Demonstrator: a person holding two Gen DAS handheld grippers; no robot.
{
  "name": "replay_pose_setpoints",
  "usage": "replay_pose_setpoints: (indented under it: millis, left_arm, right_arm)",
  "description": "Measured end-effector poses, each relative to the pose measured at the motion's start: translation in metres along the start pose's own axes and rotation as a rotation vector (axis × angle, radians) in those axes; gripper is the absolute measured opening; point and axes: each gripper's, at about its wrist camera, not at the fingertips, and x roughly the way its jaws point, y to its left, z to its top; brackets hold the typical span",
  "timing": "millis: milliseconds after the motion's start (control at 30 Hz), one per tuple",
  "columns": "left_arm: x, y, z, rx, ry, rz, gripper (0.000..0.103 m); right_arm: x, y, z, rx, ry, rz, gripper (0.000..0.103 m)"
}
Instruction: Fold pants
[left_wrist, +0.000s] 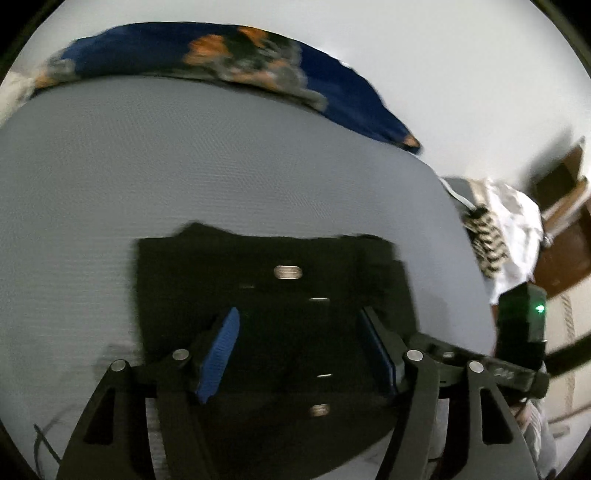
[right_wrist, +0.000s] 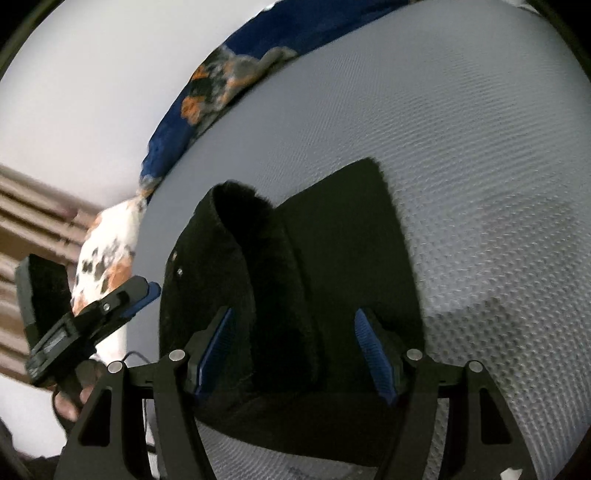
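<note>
Black pants (left_wrist: 266, 295) lie folded into a compact block on the grey textured mattress (left_wrist: 184, 166). Small metal fittings show on the cloth. My left gripper (left_wrist: 299, 332) hangs just above the block's near part, open, its blue pads (left_wrist: 221, 350) apart with only flat cloth below. In the right wrist view the pants (right_wrist: 351, 240) carry a raised rolled fold on their left side. My right gripper (right_wrist: 295, 332) is open over them, the fold's lower end lying between its fingers, untouched by the pads. The left gripper (right_wrist: 146, 295) shows at the pants' left edge, held by a hand.
A blue blanket with orange and grey print (left_wrist: 221, 55) runs along the mattress's far edge against a pale wall. A heap of white and patterned clothes (left_wrist: 509, 229) and brown wooden furniture (left_wrist: 565, 229) sit beyond the right edge. A thin cable (left_wrist: 48, 443) lies near left.
</note>
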Motion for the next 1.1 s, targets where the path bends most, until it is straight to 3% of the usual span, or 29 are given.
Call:
replay_pose_setpoints:
  millis: [167,300,400,533,667,800,933,1100]
  left_arm:
    - [-0.015,0.045,-0.01,-0.071,-0.037,0.111,0.067]
    - [-0.02,0.065,-0.018,-0.098,-0.035,0.144,0.067]
    - [-0.021,0.071,-0.022,-0.111,-0.034,0.16,0.067]
    - [-0.016,0.074,-0.022,-0.138,-0.012,0.166,0.067]
    - [-0.016,0.074,-0.02,-0.146,-0.005,0.174,0.067]
    - [-0.019,0.071,-0.016,-0.149,0.003,0.18,0.067]
    - [-0.017,0.067,-0.013,-0.137,-0.001,0.182,0.067]
    - [-0.01,0.063,-0.007,-0.14,0.01,0.174,0.067]
  right_arm:
    - [0.021,0.003,0.009,-0.083,0.094,0.061,0.065]
    - [0.032,0.001,0.019,-0.11,0.116,0.12,0.059]
    - [0.043,-0.001,0.032,-0.117,0.122,0.166,0.047]
    - [0.061,0.0,0.047,-0.109,0.137,0.237,0.041]
    - [0.072,0.007,0.055,-0.122,0.146,0.253,0.028]
    - [0.054,0.02,0.05,-0.148,0.083,0.221,0.011]
    - [0.015,0.043,0.039,-0.189,-0.002,0.186,0.011]
    - [-0.025,0.028,0.029,-0.157,-0.1,0.113,0.01]
